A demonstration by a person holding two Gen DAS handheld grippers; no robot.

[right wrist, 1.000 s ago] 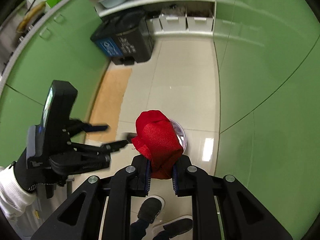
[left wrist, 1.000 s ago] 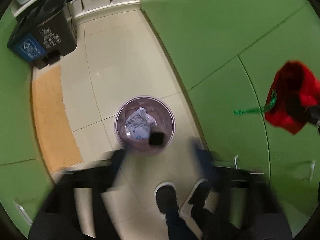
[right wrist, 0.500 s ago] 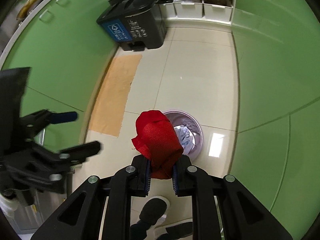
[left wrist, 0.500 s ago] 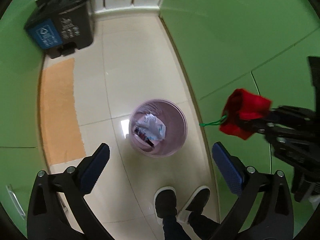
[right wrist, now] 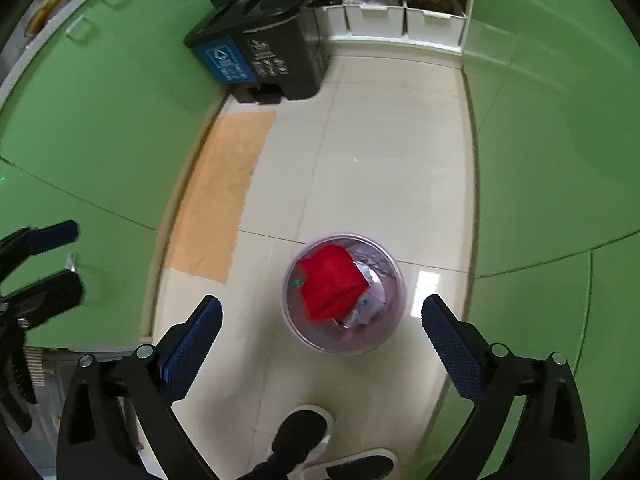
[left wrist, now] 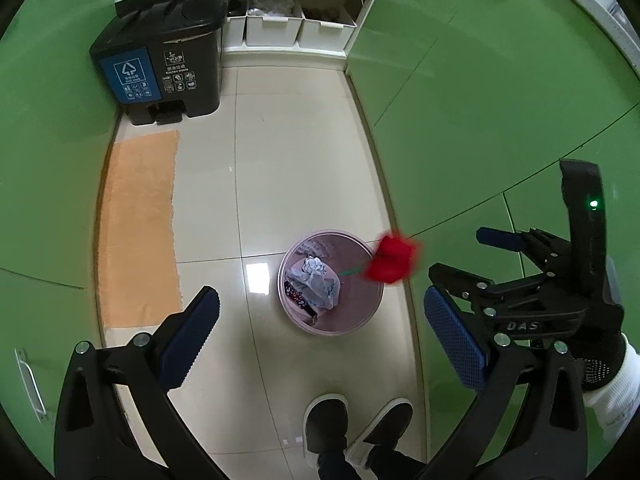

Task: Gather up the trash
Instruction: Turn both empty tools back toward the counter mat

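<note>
Your right gripper (right wrist: 322, 332) has just been opening and the red mesh bag (left wrist: 394, 260) has left it. In your left wrist view the bag blurs beside the pink bin's (left wrist: 316, 326) rim; your left gripper (left wrist: 320, 332) gapes empty. In your right wrist view the bag sits over the bin's mouth.

A red mesh bag (left wrist: 394, 260) with a green drawstring is in the air, blurred, at the rim of the bin (left wrist: 362, 322). From the right wrist view it appears over the bin's mouth. The bin is round, pale purple, and stands upright on the tiled floor (left wrist: 288, 168). Inside it lie crumpled paper (left wrist: 314, 267) and a plastic bag (left wrist: 320, 286).
</note>
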